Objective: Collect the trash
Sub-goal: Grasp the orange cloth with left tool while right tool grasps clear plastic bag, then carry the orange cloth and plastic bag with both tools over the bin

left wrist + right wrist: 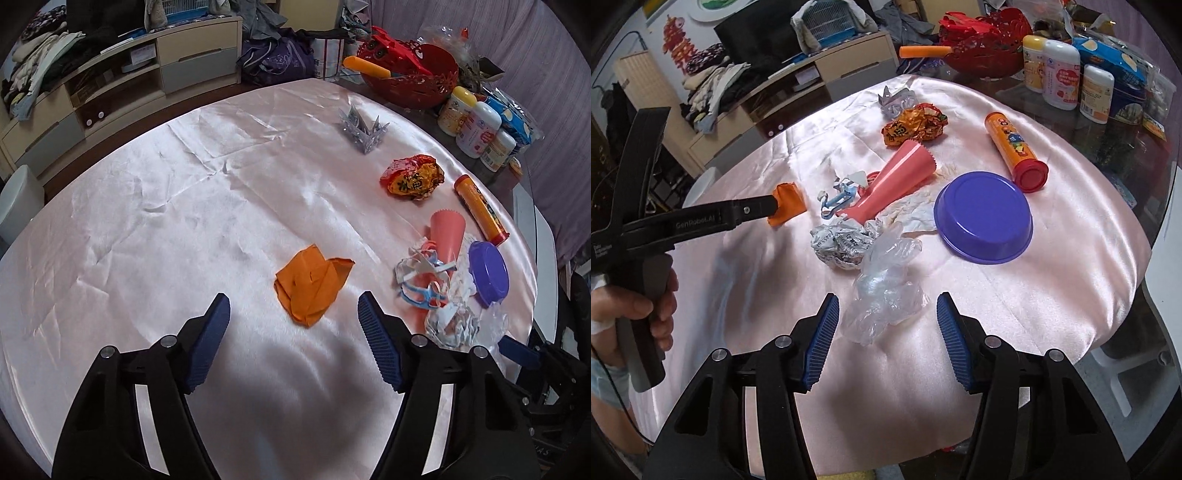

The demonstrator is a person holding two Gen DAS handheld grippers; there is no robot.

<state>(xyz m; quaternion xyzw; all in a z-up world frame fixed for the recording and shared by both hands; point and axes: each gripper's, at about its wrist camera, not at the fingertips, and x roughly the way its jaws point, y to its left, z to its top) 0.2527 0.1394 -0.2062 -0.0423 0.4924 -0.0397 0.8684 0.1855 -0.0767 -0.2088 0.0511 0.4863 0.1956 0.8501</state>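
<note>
Hovering with fingers parted and empty, the right gripper [886, 341] is straddling the clear plastic wrap [886, 295] low in frame; slippery film may slide away. Farther left, the left gripper [293, 341], likewise open, is nearing the orange paper [310, 284].

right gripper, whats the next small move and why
Probably ease the right gripper forward and down so its open jaws straddle the plastic bag. The bag lies just ahead, nearest, and no pad touches it.
</note>
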